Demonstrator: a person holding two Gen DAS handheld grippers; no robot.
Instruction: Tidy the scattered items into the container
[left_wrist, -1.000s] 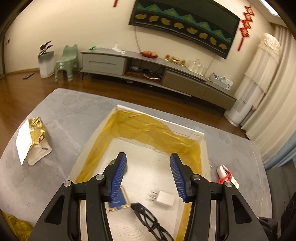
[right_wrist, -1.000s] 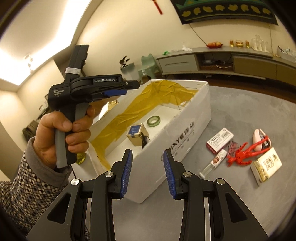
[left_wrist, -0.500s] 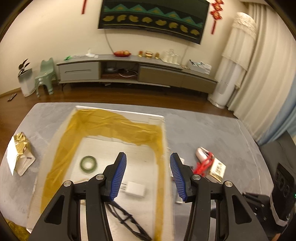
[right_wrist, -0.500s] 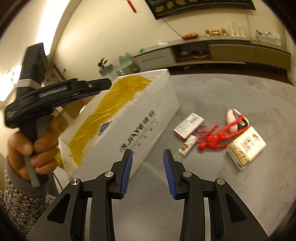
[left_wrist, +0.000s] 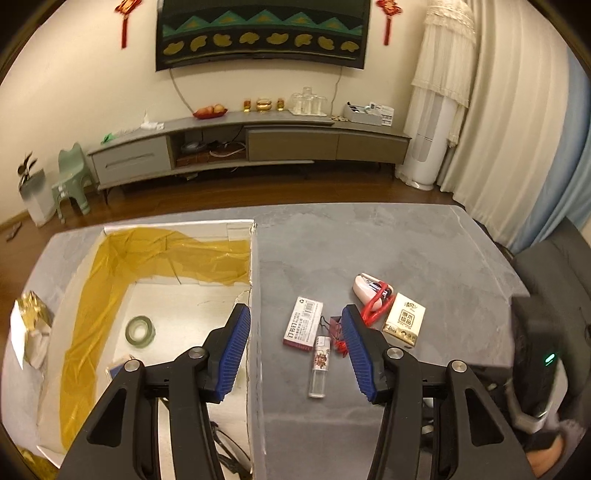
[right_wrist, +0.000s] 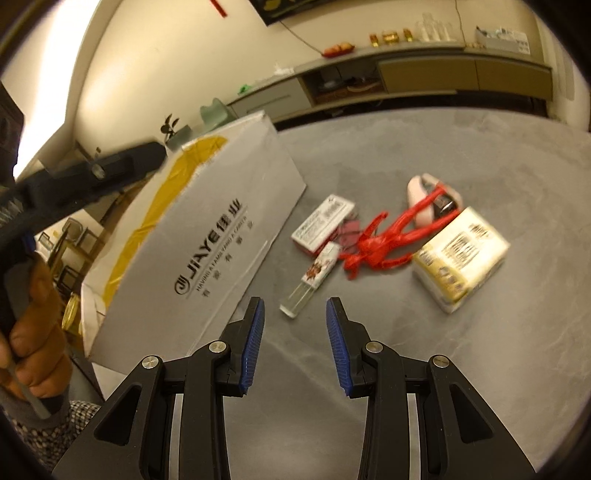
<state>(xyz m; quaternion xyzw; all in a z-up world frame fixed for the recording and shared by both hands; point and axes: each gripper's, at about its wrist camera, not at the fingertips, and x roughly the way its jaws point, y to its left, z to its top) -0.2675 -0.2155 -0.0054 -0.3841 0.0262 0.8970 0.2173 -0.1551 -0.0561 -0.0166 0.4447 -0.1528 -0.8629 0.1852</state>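
Note:
The white box (left_wrist: 252, 280) lined with yellow film stands on the grey table (left_wrist: 406, 251); a tape roll (left_wrist: 140, 331) lies inside. My left gripper (left_wrist: 293, 349) is open above the box's right wall. To its right lie a staple box (left_wrist: 303, 325), a clear lighter (left_wrist: 320, 366), a red figure (left_wrist: 376, 310), a pink-white item (left_wrist: 364, 288) and a tissue pack (left_wrist: 403, 319). My right gripper (right_wrist: 294, 343) is open low over the table, just short of the lighter (right_wrist: 310, 278). Beyond it lie the staple box (right_wrist: 322, 223), red figure (right_wrist: 384, 240) and tissue pack (right_wrist: 460, 253). The box (right_wrist: 207, 240) is at its left.
A gold-and-white packet (left_wrist: 31, 328) lies left of the box. A hand (right_wrist: 33, 332) grips the left tool at the left of the right wrist view. A grey chair (left_wrist: 546, 295) stands past the table's right edge. A TV cabinet (left_wrist: 251, 144) lines the far wall.
The left gripper has swung right, from over the box interior to over its right wall and the scattered items. The right gripper has moved down and closer to the lighter.

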